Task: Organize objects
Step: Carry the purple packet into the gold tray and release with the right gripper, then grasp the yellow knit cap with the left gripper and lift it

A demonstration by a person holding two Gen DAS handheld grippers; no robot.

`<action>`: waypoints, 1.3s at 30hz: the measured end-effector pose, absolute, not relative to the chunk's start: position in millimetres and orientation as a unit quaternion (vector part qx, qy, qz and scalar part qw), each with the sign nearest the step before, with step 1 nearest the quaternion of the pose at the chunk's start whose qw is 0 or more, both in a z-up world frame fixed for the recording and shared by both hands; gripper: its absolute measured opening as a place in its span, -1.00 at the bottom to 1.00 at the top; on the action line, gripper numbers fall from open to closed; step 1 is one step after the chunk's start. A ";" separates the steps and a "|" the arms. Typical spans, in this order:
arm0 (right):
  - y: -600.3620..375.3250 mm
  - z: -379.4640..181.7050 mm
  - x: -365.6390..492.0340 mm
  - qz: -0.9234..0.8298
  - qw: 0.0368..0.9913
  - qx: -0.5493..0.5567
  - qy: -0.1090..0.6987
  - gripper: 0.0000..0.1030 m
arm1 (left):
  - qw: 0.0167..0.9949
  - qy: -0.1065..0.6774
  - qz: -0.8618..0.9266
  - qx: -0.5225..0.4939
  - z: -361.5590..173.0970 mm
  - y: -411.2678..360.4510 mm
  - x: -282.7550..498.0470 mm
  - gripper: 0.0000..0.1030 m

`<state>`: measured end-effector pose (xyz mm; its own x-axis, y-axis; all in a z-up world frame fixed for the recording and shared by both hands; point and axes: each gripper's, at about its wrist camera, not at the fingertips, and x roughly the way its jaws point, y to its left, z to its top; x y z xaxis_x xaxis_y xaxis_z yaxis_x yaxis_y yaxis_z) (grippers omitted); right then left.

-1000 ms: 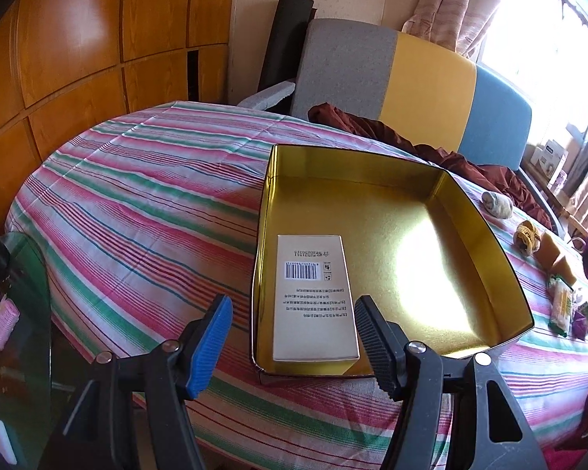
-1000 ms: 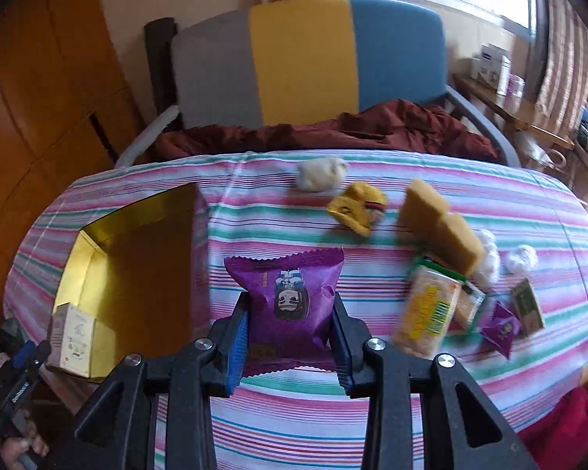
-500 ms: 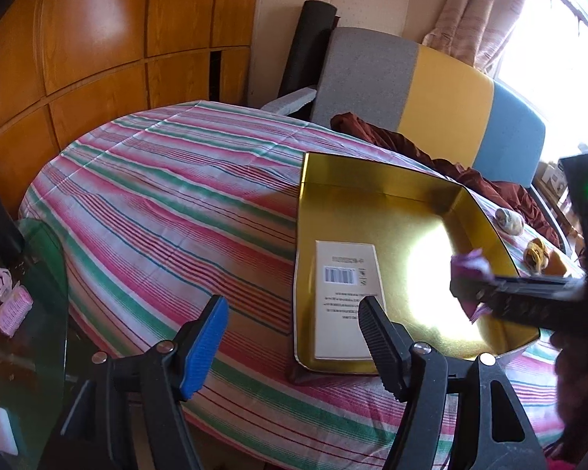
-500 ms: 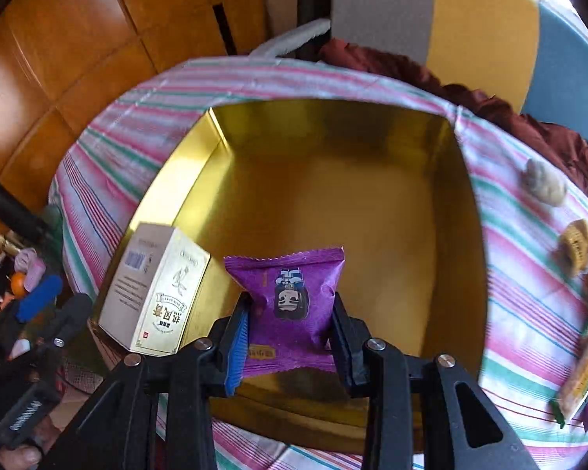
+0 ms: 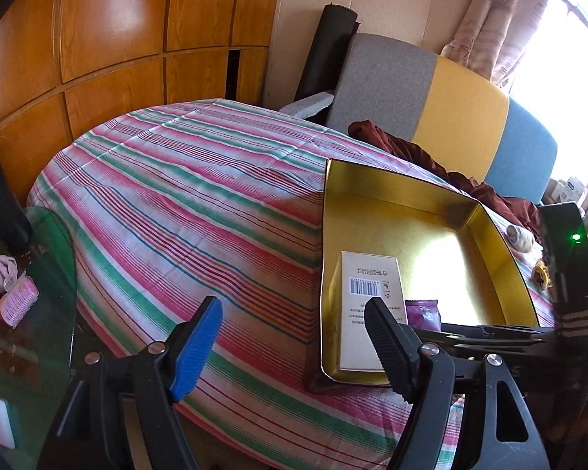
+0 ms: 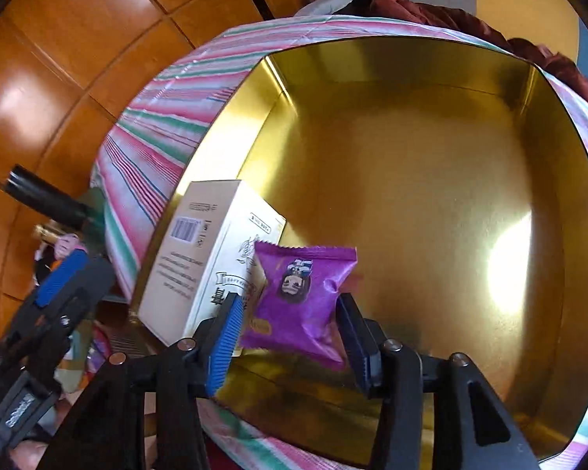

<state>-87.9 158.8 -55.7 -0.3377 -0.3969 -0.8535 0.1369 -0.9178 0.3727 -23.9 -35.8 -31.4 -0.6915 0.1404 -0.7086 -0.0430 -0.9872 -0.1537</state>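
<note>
1. The right gripper [image 6: 290, 337] is reaching in from the bottom of the right wrist view over the gold tray [image 6: 411, 164], and its jaws are opening. The purple snack packet [image 6: 300, 297] is sitting between the fingers, with a visible gap on the blue-pad side, so the pads are no longer pressing on it.
2. The packet is lying low in the centre of that view, inside the tray, just beside the white box [image 6: 200, 266] and overlapping its lower right corner.
3. In the left wrist view the left gripper [image 5: 294, 344] is hovering at the bottom of the frame over the striped tablecloth [image 5: 176, 203], its jaws opening with nothing between them.
4. The tray [image 5: 494, 243] is occupying the right half of that view, with the white box [image 5: 368, 313] lying along its left wall and the purple packet [image 5: 423, 313] peeking out just right of the box.
5. The right gripper [image 5: 490, 333] is crossing the lower right of that frame.
</note>
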 end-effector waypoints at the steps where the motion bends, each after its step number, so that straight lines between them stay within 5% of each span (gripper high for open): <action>1: 162.0 -54.2 -85.8 -0.811 0.165 0.547 -0.124 -0.01 | 0.049 -0.062 0.918 -0.389 -31.1 -35.7 -23.9 0.47; 13: 255.1 -4.4 -33.3 -0.873 0.066 0.466 -0.129 0.09 | 0.065 -0.032 0.921 -0.382 -25.0 -18.9 -19.8 0.55; 29: 502.8 13.0 58.4 -0.869 -0.223 0.395 -0.199 0.09 | 0.159 0.041 0.916 -0.366 8.8 67.1 -21.2 0.57; 39: 593.2 -17.2 112.0 -0.811 -0.295 0.338 -0.376 0.10 | 0.268 0.088 0.883 -0.375 34.8 181.9 -38.7 0.71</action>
